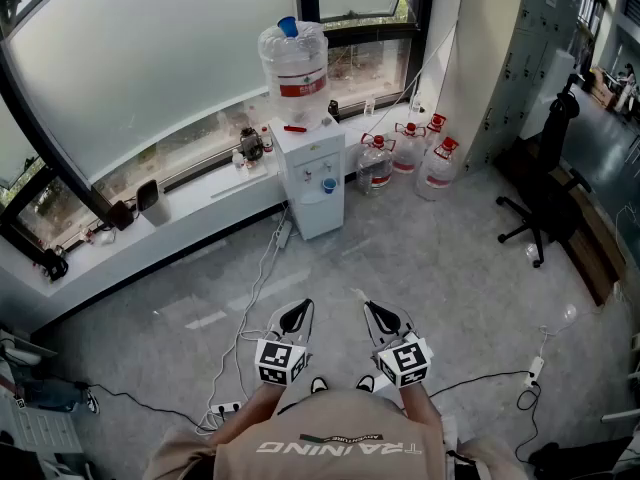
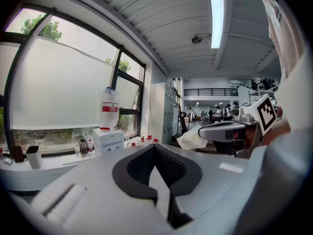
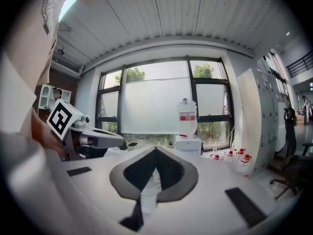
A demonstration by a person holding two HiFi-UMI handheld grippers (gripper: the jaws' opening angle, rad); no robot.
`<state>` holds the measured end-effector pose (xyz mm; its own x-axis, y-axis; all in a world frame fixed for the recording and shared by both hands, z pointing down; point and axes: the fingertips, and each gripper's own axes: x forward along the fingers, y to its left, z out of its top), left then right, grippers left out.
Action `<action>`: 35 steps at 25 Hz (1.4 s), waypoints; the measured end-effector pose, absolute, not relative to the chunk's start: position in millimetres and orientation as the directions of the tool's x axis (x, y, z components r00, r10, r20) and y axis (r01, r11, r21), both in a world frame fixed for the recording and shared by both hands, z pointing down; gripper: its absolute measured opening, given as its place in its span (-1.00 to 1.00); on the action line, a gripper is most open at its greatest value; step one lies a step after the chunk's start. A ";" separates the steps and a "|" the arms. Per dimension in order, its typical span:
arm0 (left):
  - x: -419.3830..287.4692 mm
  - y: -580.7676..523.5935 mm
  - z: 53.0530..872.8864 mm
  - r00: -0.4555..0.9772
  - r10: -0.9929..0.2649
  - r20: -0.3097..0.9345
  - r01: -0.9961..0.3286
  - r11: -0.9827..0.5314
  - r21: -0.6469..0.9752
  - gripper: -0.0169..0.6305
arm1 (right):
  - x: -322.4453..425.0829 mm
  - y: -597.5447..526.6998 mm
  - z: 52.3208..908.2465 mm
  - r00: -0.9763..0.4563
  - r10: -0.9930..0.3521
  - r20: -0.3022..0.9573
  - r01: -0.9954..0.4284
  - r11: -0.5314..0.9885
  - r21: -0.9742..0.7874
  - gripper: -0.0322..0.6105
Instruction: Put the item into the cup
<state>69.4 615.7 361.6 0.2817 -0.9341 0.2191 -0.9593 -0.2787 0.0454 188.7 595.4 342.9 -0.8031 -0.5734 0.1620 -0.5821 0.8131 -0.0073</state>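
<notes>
Both claws are clenched: my right gripper (image 1: 368,308) pinches a white crumpled wad (image 2: 192,139), my left gripper (image 1: 303,308) nothing.

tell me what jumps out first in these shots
The water dispenser with its big bottle stands against the window ledge, spare red-capped jugs on the floor to its right. Nearer, the right gripper pinches a crumpled white item, while the left gripper is shut on nothing.
</notes>
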 end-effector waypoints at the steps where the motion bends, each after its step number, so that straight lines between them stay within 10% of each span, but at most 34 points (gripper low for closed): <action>1: 69.6 615.3 361.1 0.285 -0.933 0.219 -0.958 -0.282 0.045 -0.92 | 187.3 594.9 342.2 -0.803 -0.574 0.160 -0.582 0.813 -0.005 -0.87; 35: 40.7 567.7 386.6 0.418 -0.868 0.268 -0.907 -0.416 0.068 -0.92 | 145.0 537.2 356.9 -0.755 -0.629 0.187 -0.642 0.767 -0.011 -0.87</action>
